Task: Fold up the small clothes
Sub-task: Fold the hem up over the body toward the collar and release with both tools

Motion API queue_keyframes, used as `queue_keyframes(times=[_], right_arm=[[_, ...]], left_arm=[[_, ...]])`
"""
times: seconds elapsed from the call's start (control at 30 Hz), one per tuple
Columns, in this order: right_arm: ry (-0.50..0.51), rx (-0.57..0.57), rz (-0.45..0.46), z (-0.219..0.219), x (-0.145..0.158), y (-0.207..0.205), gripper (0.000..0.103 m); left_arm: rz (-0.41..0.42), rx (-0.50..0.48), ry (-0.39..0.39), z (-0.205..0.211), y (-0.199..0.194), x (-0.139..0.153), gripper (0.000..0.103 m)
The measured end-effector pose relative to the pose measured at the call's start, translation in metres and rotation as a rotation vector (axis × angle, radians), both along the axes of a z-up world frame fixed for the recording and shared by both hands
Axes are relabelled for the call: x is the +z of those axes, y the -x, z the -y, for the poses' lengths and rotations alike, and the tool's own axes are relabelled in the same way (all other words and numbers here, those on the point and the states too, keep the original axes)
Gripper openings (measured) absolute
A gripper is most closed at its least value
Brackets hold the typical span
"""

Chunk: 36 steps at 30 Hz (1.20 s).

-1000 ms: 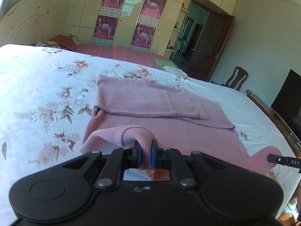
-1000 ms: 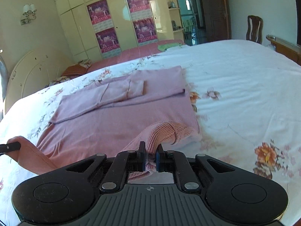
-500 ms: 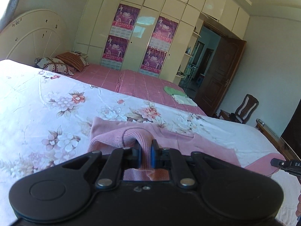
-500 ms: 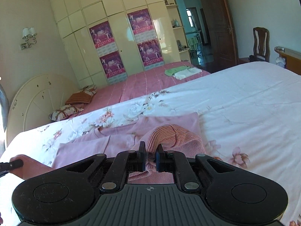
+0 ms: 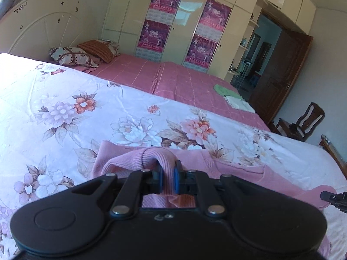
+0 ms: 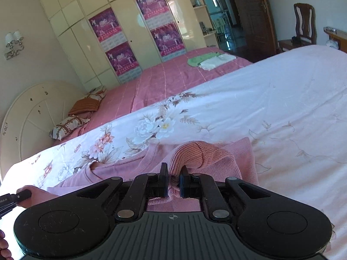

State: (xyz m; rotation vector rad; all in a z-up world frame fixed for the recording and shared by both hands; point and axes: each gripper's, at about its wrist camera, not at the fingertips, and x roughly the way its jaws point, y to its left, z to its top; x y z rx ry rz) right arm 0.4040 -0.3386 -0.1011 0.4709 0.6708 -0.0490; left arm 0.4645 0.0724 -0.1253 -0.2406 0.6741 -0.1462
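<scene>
On top of white floral-print cotton bedspread (image 5: 71,117) (image 6: 271,108): pink ribbed-knit sweater (image 5: 234,169) (image 6: 219,158), lying flat, partly folded over itself, soft matte fabric with fine vertical ribbing at hem band. Ribbed hem raised in two humps, one at each tong.

Left gripper (image 5: 167,178), black plastic body, blue pads: clenched on ribbed pink hem, cloth arching up and over between pads. Right gripper (image 6: 173,181), black plastic body with grooved grey top plate, blue pads: clenched on ribbed hem, thicker salmon-toned fold bulging just beyond fingertips. Tip of each gripper visible at edge of opposite view, pink knit gathered beside it.

Bedspread: smooth, lightly creased, printed with pink, lilac and white blossoms and brown leaves; plainer toward right side in right wrist view.

Beyond, adjoining: pink checked bed cover (image 5: 173,80) (image 6: 160,80), flat, thin pale grid lines. Lying on it: green folded cloth (image 5: 223,90) (image 6: 201,59) touching white folded cloth (image 5: 238,104) (image 6: 216,61); at head end, patterned cream-and-brown pillow (image 5: 73,56) (image 6: 69,125) and rust-orange striped cushion (image 5: 97,48) (image 6: 85,106), overlapping.

Behind pillows: cream rounded wooden headboard (image 5: 43,23) (image 6: 32,117), fan-shaped grooves, scuffed spots.

Back wall: glossy cream wardrobe (image 5: 190,4) (image 6: 108,10), panelled doors, four magenta posters. Contents not visible.

Far side: dark wooden door (image 5: 279,73) (image 6: 249,15); dark wooden chair (image 5: 303,123) (image 6: 303,23), carved back.
</scene>
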Motion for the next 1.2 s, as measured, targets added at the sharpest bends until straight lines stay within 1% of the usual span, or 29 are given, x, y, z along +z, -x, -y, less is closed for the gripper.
queue_keyframes(times=[0.07,0.13,0.17,0.2,0.23,0.27,0.3,0.33,0.37,0.47,0.57,0.6,0.67,0.7,0.73,0.77,0.87,0.9,1.0,1.07,1.1,1.13,1.17,1.2], right_arm=[[-0.025,-0.003,-0.035,0.007,-0.010,-0.012,0.009],[-0.020,-0.024,-0.051,0.014,-0.015,-0.022,0.009],[-0.029,-0.032,-0.056,0.018,-0.018,-0.026,0.010],[-0.037,-0.039,-0.059,0.019,-0.021,-0.030,0.022],[-0.024,-0.052,-0.061,0.020,-0.022,-0.035,0.045],[0.001,-0.057,-0.059,0.021,-0.022,-0.037,0.056],[0.032,-0.051,-0.053,0.020,-0.021,-0.039,0.065],[0.065,-0.041,-0.049,0.019,-0.020,-0.040,0.066],[0.087,-0.037,-0.052,0.020,-0.021,-0.041,0.066],[0.101,-0.040,-0.052,0.027,-0.025,-0.040,0.065],[0.148,0.021,-0.099,0.020,-0.038,-0.044,0.065],[0.163,0.036,-0.109,0.016,-0.043,-0.046,0.065],[0.195,0.045,-0.129,0.009,-0.053,-0.048,0.065],[0.207,0.052,-0.137,0.006,-0.058,-0.050,0.046],[0.215,0.056,-0.149,0.005,-0.062,-0.051,0.021],[0.238,0.050,-0.153,0.003,-0.064,-0.051,0.016],[0.306,0.059,-0.148,0.002,-0.067,-0.050,0.009],[0.336,0.040,-0.151,0.004,-0.070,-0.050,0.009],[0.330,0.034,-0.162,0.008,-0.071,-0.051,0.009],[0.326,0.040,-0.142,0.006,-0.061,-0.046,0.009],[0.305,0.042,-0.125,0.005,-0.056,-0.042,0.014],[0.293,0.047,-0.108,0.003,-0.050,-0.037,0.032],[0.292,0.051,-0.088,0.000,-0.044,-0.030,0.043],[0.296,0.060,-0.068,-0.005,-0.040,-0.023,0.059]], left_arm=[[-0.016,0.023,-0.011,0.001,-0.010,-0.006,0.014],[-0.037,0.045,-0.024,0.001,-0.023,-0.011,0.022],[-0.045,0.053,-0.030,0.001,-0.029,-0.012,0.023],[-0.053,0.054,-0.043,0.002,-0.034,-0.014,0.026],[-0.058,0.053,-0.057,0.002,-0.038,-0.015,0.035],[-0.059,0.059,-0.068,0.002,-0.041,-0.014,0.042],[-0.052,0.066,-0.073,0.000,-0.041,-0.014,0.059],[-0.036,0.073,-0.082,-0.001,-0.039,-0.012,0.073],[-0.022,0.073,-0.097,-0.002,-0.036,-0.011,0.077],[-0.015,0.034,-0.142,-0.004,-0.031,-0.012,0.077],[-0.049,-0.008,-0.202,-0.003,-0.027,-0.024,0.073],[-0.067,-0.011,-0.216,-0.004,-0.028,-0.030,0.069],[-0.119,0.003,-0.220,-0.008,-0.031,-0.043,0.051],[-0.142,0.019,-0.220,-0.011,-0.032,-0.049,0.031],[-0.149,0.047,-0.228,-0.014,-0.032,-0.054,0.021],[-0.138,0.070,-0.227,-0.018,-0.031,-0.056,0.021],[-0.128,0.094,-0.235,-0.024,-0.029,-0.058,0.021],[-0.127,0.097,-0.248,-0.025,-0.028,-0.059,0.021],[-0.126,0.094,-0.241,-0.025,-0.024,-0.053,0.020],[-0.093,0.079,-0.222,-0.021,-0.015,-0.042,0.027],[-0.072,0.065,-0.223,-0.017,-0.009,-0.036,0.032],[-0.051,0.043,-0.226,-0.012,-0.002,-0.030,0.032],[-0.040,0.021,-0.228,-0.008,0.004,-0.027,0.032],[-0.032,-0.007,-0.227,-0.002,0.010,-0.023,0.032]])
